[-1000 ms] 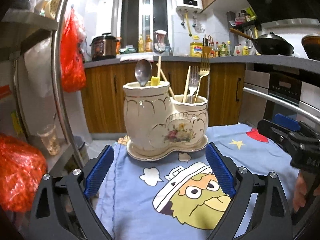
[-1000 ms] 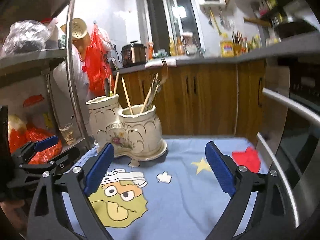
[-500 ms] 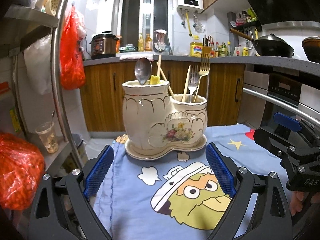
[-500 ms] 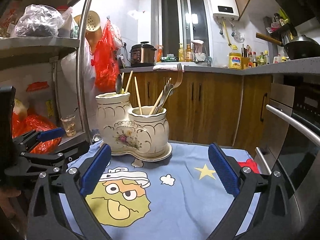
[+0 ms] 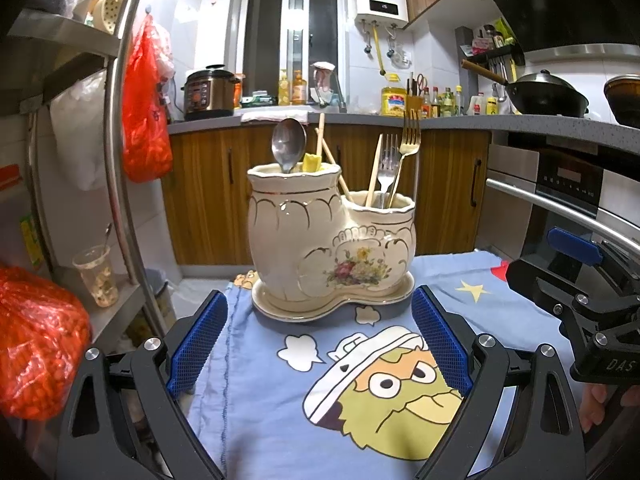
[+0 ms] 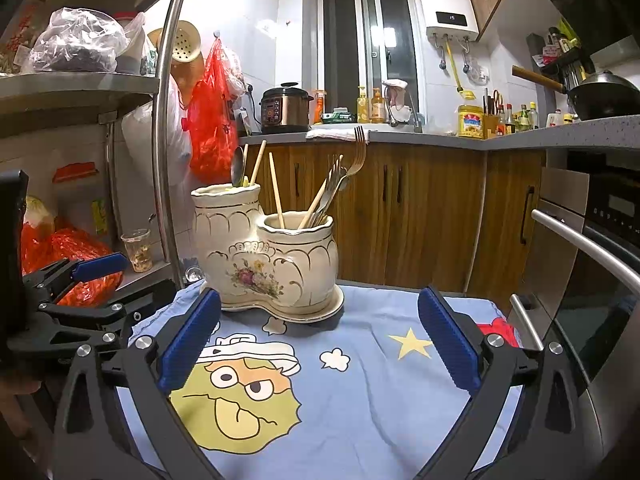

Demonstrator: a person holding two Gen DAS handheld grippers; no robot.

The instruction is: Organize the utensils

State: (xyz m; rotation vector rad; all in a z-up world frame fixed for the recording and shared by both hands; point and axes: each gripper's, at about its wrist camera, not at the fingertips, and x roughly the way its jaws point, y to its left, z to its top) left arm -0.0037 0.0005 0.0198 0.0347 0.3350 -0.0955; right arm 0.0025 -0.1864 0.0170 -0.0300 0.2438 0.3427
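A cream ceramic utensil holder (image 5: pixel 328 240) (image 6: pixel 268 256) with two joined pots stands on a blue cartoon cloth (image 5: pixel 360 392) (image 6: pixel 352 380). The taller pot holds a spoon (image 5: pixel 288 144), a yellow item and chopsticks. The lower pot holds forks (image 5: pixel 408 140) (image 6: pixel 352 168) and chopsticks (image 6: pixel 276 190). My left gripper (image 5: pixel 318 340) is open with nothing between its fingers, a little short of the holder. My right gripper (image 6: pixel 318 340) is open too, nearer the cloth's right side. Each gripper shows at the edge of the other's view.
A metal shelf rack (image 6: pixel 164 128) with red bags (image 5: pixel 36 352) and a plastic cup (image 5: pixel 96 276) stands left. An oven with a steel handle (image 6: pixel 588 244) is right. Wooden cabinets (image 5: pixel 448 184) and a cluttered counter lie behind.
Both grippers have pulled back slightly and tilted, the right view swinging to face the holder more squarely. The holder and its utensils have not moved. Both grippers stay open.
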